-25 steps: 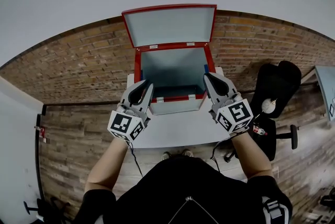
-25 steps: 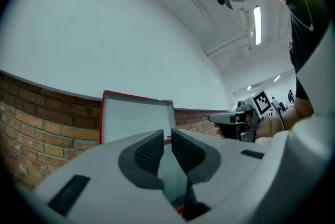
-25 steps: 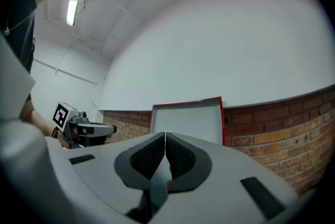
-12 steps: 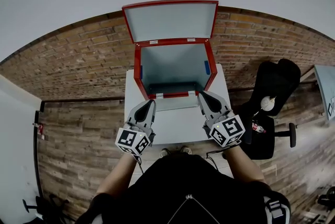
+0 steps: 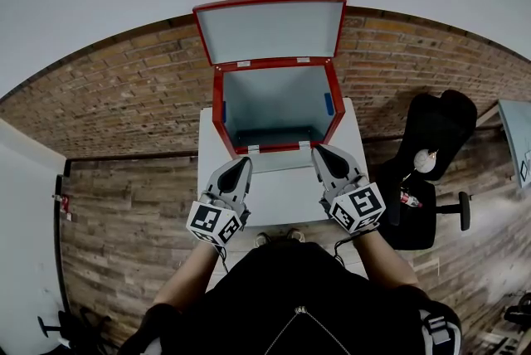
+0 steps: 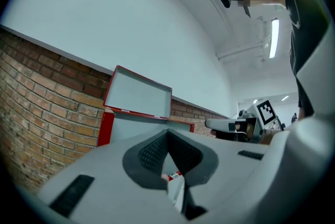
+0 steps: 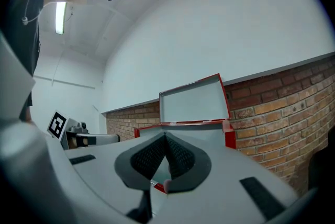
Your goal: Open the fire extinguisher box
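Nearest to the person, the left gripper (image 5: pixel 238 168) and the right gripper (image 5: pixel 324 154) are side by side over the near half of the white table (image 5: pixel 282 200). Both have their jaws pressed together with nothing between them. One second before, they were at the two front corners of the fire extinguisher box (image 5: pixel 274 104). Now both have come back toward the person and a little lower, and they do not touch the box any more. The box stands at the far end of the table, with its red lid (image 5: pixel 270 30) raised upright in front of the brick wall (image 5: pixel 124 96). No extinguisher shows inside. So I judge that the opening is finished. The red front rim is just ahead of both grippers, the tabletop between them is bare, and the black chair (image 5: pixel 436 142) at the right is well apart.
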The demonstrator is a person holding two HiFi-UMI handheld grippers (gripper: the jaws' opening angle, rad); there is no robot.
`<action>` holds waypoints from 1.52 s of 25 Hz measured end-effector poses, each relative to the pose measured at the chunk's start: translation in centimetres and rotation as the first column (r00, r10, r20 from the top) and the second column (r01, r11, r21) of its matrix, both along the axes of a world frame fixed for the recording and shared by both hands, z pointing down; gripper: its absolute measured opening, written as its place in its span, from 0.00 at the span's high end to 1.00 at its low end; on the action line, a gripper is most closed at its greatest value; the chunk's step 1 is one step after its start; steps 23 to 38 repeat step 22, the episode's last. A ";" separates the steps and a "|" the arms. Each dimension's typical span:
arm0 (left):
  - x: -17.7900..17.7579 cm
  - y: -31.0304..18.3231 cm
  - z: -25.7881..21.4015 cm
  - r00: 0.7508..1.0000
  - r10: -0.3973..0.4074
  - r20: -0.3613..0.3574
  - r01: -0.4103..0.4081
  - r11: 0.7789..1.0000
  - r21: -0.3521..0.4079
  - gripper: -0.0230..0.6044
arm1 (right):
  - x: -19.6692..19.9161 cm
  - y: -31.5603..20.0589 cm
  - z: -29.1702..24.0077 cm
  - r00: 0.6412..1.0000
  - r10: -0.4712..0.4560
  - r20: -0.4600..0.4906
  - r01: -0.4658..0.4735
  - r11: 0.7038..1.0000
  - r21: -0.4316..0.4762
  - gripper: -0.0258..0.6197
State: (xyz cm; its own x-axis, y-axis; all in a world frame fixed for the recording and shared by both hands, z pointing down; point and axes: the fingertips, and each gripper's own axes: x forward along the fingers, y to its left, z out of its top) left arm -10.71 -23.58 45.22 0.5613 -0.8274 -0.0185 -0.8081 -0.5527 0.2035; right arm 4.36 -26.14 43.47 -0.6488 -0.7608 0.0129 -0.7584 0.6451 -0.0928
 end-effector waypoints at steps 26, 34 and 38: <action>-0.7 -0.6 0.2 1.000 -0.016 0.020 0.016 1.000 0.008 0.89 | 0.6 -0.3 1.1 1.000 0.021 -0.014 -0.021 1.000 -0.010 0.93; -0.7 -0.6 0.2 1.000 -0.016 0.020 0.016 1.000 0.008 0.89 | 0.6 -0.3 1.1 1.000 0.021 -0.014 -0.021 1.000 -0.010 0.93; -0.7 -0.6 0.2 1.000 -0.016 0.020 0.016 1.000 0.008 0.89 | 0.6 -0.3 1.1 1.000 0.021 -0.014 -0.021 1.000 -0.010 0.93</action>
